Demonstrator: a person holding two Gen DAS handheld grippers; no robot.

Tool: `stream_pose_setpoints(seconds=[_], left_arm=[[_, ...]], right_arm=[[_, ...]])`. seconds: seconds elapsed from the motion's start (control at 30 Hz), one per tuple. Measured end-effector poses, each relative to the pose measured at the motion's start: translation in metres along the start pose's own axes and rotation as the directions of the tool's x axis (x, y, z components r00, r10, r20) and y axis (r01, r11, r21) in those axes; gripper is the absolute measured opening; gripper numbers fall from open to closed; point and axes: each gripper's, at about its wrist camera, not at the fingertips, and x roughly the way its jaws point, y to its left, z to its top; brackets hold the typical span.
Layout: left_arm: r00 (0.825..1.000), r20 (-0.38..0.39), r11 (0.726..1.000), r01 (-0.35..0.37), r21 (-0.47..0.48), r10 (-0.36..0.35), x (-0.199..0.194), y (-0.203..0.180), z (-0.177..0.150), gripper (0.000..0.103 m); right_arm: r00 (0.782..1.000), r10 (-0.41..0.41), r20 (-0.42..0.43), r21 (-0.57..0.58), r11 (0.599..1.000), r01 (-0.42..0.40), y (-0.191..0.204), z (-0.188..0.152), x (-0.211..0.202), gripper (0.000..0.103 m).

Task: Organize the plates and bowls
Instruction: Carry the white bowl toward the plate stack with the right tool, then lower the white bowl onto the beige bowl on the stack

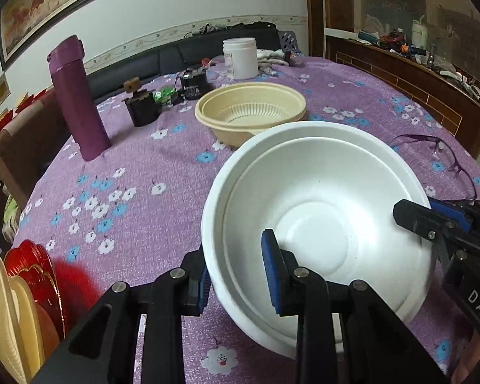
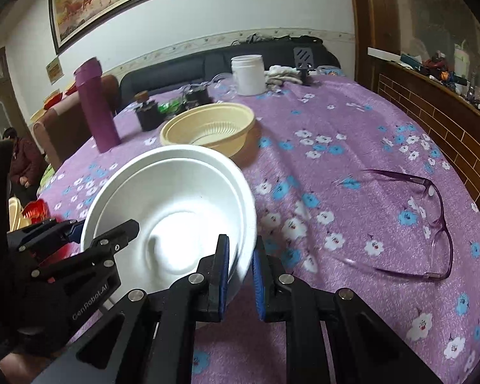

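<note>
Two white bowls nested together [image 1: 320, 198] [image 2: 176, 192] are held tilted over the purple flowered tablecloth. My left gripper [image 1: 238, 278] straddles their near-left rim, one pad inside and one outside. My right gripper [image 2: 241, 275] straddles the right rim the same way; it shows in the left wrist view [image 1: 432, 220] at the bowls' right edge. The left gripper shows in the right wrist view [image 2: 89, 230] on the left rim. A beige strainer bowl [image 1: 251, 108] [image 2: 209, 126] sits further back on the table.
A purple flask [image 1: 78, 99] [image 2: 96, 102] stands at back left. Purple glasses [image 2: 428, 220] [image 1: 444, 160] lie to the right. A white jar [image 1: 241, 57] [image 2: 248, 75] and small dark items [image 1: 142, 105] stand at the far side. Red and cream plates [image 1: 19, 291] stand at lower left.
</note>
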Motion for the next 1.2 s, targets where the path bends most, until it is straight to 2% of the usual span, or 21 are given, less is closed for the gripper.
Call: stream_pose_setpoints(seconds=[0.27, 0.33, 0.43, 0.77, 0.97, 1.2], left_arm=[[1.0, -0.009, 1.0, 0.011, -0.011, -0.011, 0.004, 0.002, -0.001, 0.027], [1.0, -0.005, 1.0, 0.006, -0.014, -0.006, 0.003, 0.002, -0.001, 0.02], [1.0, 0.01, 1.0, -0.007, -0.014, 0.007, 0.0, 0.002, -0.001, 0.019], [0.999, 0.032, 0.999, -0.04, -0.01, 0.04, -0.021, 0.005, -0.001, 0.019], [0.996, 0.06, 0.997, -0.065, -0.045, 0.068, -0.046, 0.026, 0.0, 0.02], [0.986, 0.119, 0.989, -0.107, -0.104, 0.119, -0.097, 0.065, -0.003, 0.02]], right_arm=[[1.0, -0.009, -0.021, -0.008, 1.0, 0.009, 0.001, -0.003, 0.006, 0.018], [1.0, -0.013, -0.019, -0.011, 1.0, 0.013, 0.001, -0.003, 0.006, 0.018], [1.0, -0.023, -0.011, -0.016, 1.0, 0.023, 0.003, -0.005, 0.006, 0.017], [1.0, 0.028, 0.002, 0.007, 1.0, -0.028, 0.004, 0.003, -0.013, 0.017], [0.994, 0.109, -0.015, 0.012, 0.994, -0.109, 0.015, 0.015, -0.024, 0.017], [0.971, 0.236, -0.031, -0.019, 0.971, -0.236, 0.051, 0.032, -0.042, 0.017]])
